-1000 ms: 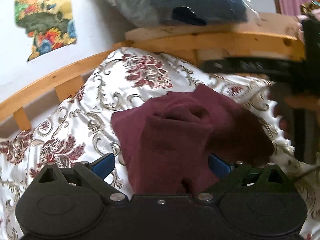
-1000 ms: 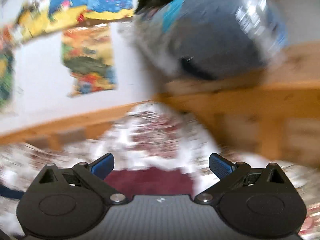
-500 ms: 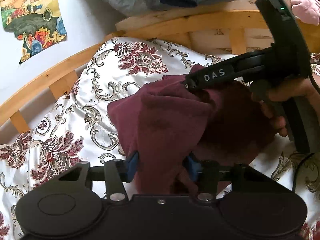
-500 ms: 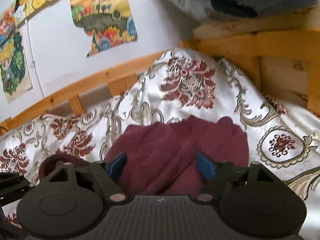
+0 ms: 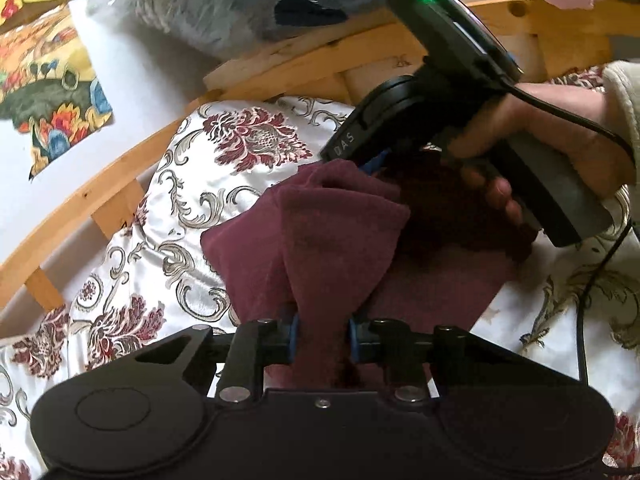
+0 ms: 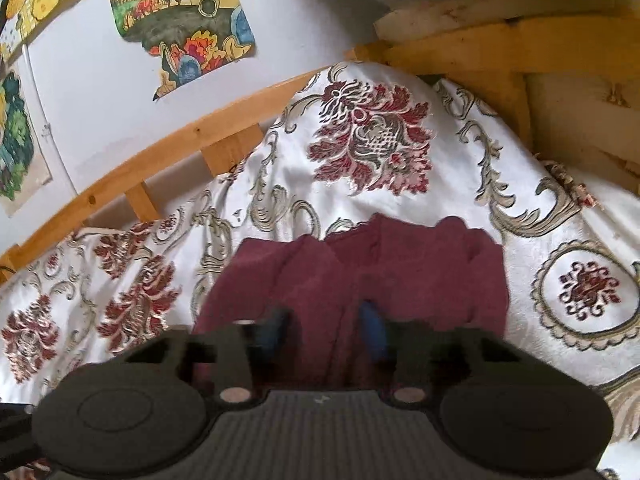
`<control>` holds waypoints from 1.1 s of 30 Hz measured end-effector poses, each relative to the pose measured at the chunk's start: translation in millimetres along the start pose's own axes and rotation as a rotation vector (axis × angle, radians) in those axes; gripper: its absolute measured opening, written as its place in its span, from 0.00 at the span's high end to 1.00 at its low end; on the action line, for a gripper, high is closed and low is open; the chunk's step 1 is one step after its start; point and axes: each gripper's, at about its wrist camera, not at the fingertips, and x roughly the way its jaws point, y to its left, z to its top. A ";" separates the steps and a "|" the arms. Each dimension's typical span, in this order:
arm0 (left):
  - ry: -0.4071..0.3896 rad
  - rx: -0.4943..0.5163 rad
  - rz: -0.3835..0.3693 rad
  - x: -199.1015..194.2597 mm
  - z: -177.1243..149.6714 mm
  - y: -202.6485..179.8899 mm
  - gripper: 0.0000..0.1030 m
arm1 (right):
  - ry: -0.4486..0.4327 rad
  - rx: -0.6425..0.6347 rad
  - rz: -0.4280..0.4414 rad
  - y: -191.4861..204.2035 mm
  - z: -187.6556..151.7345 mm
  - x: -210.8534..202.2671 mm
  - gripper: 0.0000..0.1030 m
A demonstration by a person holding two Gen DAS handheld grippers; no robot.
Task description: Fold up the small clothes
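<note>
Maroon knit garment (image 5: 328, 240), small and soft, lies bunched on the bed cover (image 5: 224, 184), white satin with red flower print, near the wooden bed rail (image 5: 100, 200). Left gripper (image 5: 320, 330) is clamped on a gathered ridge of the cloth, blue pads pressed in from both sides, cloth rising in a tent from the pinch. Right gripper (image 6: 326, 330) sits over the far part of the garment, its pads (image 6: 374, 334) narrowed around a fold; looks like gripping, though blur means full contact can't be confirmed. In the left view the right hand (image 5: 560, 152) holds that tool tilted down onto the cloth top edge. Two pinches at separate spots probably serve to lift and spread the piece so an edge can be carried over for a fold. Versus a second ago: both grippers were wide apart then, left one just hovering at the cloth, right one swinging in blurred. Half a second ago both were narrowing on cloth; now left is fully tight. Posters (image 6: 188, 32) on wall, bagged bundle (image 5: 248, 4) on headboard, unchanged.
</note>
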 end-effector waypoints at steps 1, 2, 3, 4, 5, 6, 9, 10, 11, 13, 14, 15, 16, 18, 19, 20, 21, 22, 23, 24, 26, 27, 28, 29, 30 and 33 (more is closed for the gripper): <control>-0.005 0.006 0.002 -0.6 0.5 -2.2 0.77 | -0.014 0.004 -0.001 -1.0 0.0 -2.2 0.82; -0.010 0.008 0.003 -1.2 1.2 -3.8 0.78 | -0.031 0.000 -0.006 -1.0 0.4 -4.4 0.84; -0.015 0.009 0.003 -2.0 2.4 -5.3 0.78 | -0.046 -0.013 -0.013 0.1 1.6 -6.6 0.85; -0.021 0.008 0.002 -3.0 4.0 -6.9 0.79 | -0.068 -0.040 -0.028 2.8 2.8 -10.0 0.85; -0.028 0.008 0.001 -3.9 5.9 -8.5 0.79 | -0.090 -0.067 -0.043 5.2 3.8 -13.8 0.86; -0.037 0.011 0.000 -4.9 7.9 -10.5 0.80 | -0.115 -0.102 -0.056 8.7 5.8 -19.0 0.86; -0.071 0.031 -0.004 -6.5 13.9 -20.0 0.80 | -0.157 -0.147 -0.084 10.5 10.8 -29.8 0.86; -0.080 0.035 -0.008 -6.2 15.8 -23.8 0.80 | -0.160 -0.147 -0.091 8.8 12.2 -32.3 0.86; -0.085 0.038 -0.014 -5.4 17.3 -26.8 0.80 | -0.162 -0.141 -0.100 5.8 13.3 -34.3 0.86; -0.088 0.040 -0.030 -2.3 20.9 -32.4 0.80 | -0.161 -0.119 -0.122 -3.2 13.3 -38.6 0.86; -0.090 0.039 -0.040 -1.4 22.4 -34.5 0.80 | -0.159 -0.105 -0.132 -7.9 12.9 -40.1 0.86; -0.094 0.039 -0.050 -0.5 24.1 -36.8 0.80 | -0.158 -0.085 -0.141 -14.2 12.3 -41.9 0.86; -0.098 0.041 -0.057 -0.2 24.9 -39.3 0.80 | -0.157 -0.067 -0.145 -19.5 11.9 -43.4 0.86; -0.103 0.054 -0.069 1.5 26.5 -45.7 0.79 | -0.154 -0.030 -0.153 -28.7 11.2 -45.7 0.86; -0.103 0.056 -0.074 2.1 26.6 -47.6 0.79 | -0.152 -0.017 -0.156 -32.4 10.6 -46.5 0.86; -0.103 0.058 -0.080 2.5 26.5 -49.7 0.78 | -0.149 -0.010 -0.161 -35.1 9.9 -47.0 0.86; -0.102 0.057 -0.087 3.2 26.1 -50.7 0.78 | -0.142 -0.005 -0.170 -37.4 8.6 -47.3 0.86; -0.100 0.056 -0.096 3.5 25.1 -52.2 0.77 | -0.136 -0.002 -0.176 -38.7 7.2 -47.8 0.86; -0.098 0.054 -0.103 4.3 24.2 -52.0 0.77 | -0.128 0.004 -0.183 -40.4 5.5 -48.7 0.86; -0.097 0.053 -0.107 4.4 22.9 -52.7 0.76 | -0.121 0.008 -0.187 -41.3 3.9 -49.1 0.86; -0.097 0.050 -0.110 4.6 20.6 -53.1 0.75 | -0.110 0.013 -0.192 -44.2 0.4 -51.1 0.86; -0.097 0.049 -0.112 4.7 19.6 -53.2 0.75 | -0.105 0.016 -0.193 -45.2 -1.1 -51.6 0.86; -0.096 0.047 -0.115 4.6 18.8 -53.4 0.74 | -0.101 0.023 -0.192 -46.3 -2.3 -51.8 0.86; -0.096 0.046 -0.117 4.8 18.3 -53.4 0.73 | -0.098 0.027 -0.190 -46.9 -3.2 -52.0 0.86; -0.094 0.044 -0.120 4.9 17.8 -53.1 0.72 | -0.095 0.028 -0.190 -47.4 -3.8 -51.9 0.86; -0.091 0.056 -0.122 7.1 15.0 -54.1 0.70 | -0.088 0.033 -0.185 -48.3 -5.4 -50.9 0.85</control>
